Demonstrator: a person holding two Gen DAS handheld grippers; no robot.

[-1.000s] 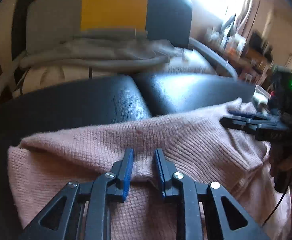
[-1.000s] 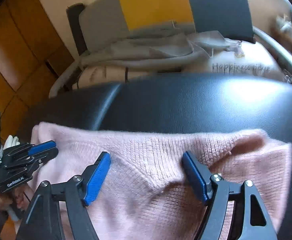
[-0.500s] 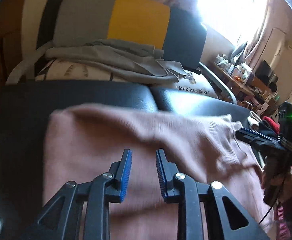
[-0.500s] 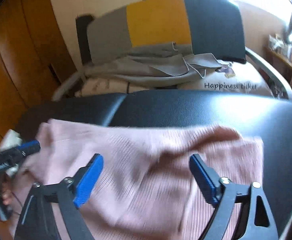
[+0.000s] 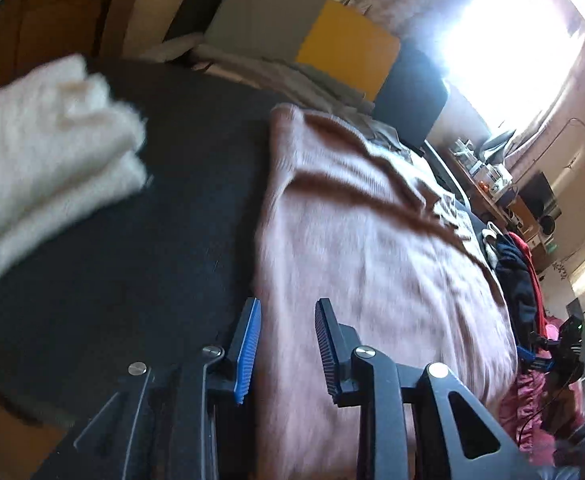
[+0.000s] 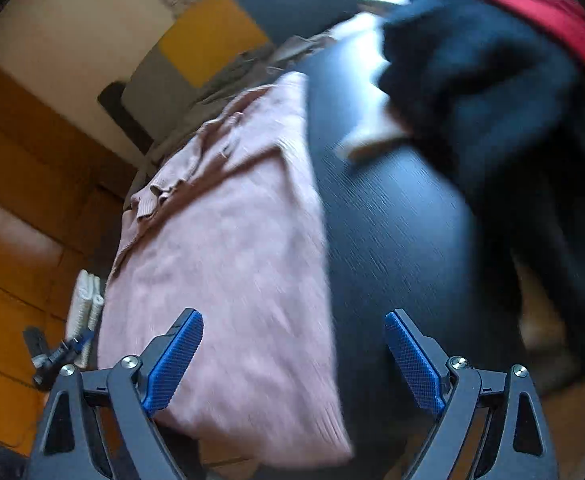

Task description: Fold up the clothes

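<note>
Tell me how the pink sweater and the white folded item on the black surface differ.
The pink sweater lies spread out flat in one broad layer; the white folded item is stacked in thick layers. The sweater is pink with creases across its far part; the white one looks fluffy. The sweater sits in front of the left gripper; the white item lies off to its left. Both rest on the black surface.
</note>
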